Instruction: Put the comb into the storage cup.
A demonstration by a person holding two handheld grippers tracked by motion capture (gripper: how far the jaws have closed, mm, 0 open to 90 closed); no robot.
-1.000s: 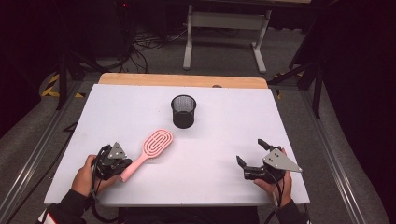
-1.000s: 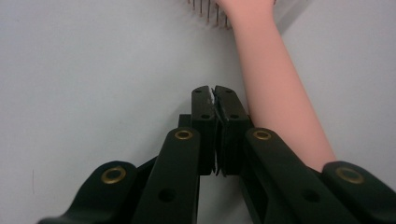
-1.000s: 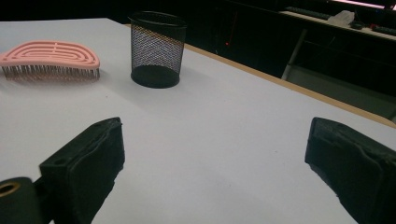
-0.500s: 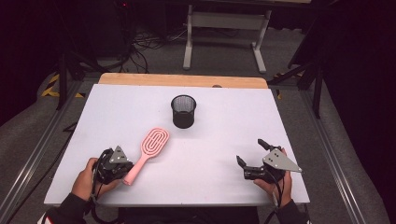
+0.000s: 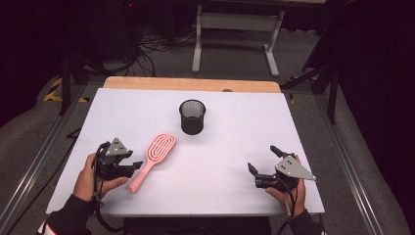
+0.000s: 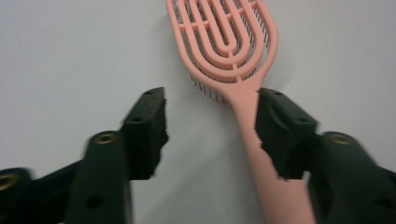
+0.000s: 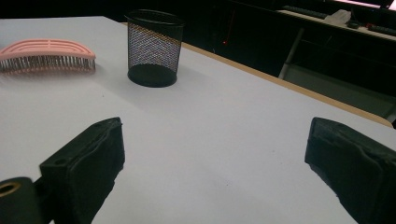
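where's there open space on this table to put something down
Bare: the wide stretch between the mesh pen cup and right claw, and the table's far-left corner. Crowded: near left, where the pink hairbrush lies by the left claw.

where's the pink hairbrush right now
In the high view the pink hairbrush lies flat on the white table, left of centre, its handle beside the left gripper and its head toward the black mesh cup.
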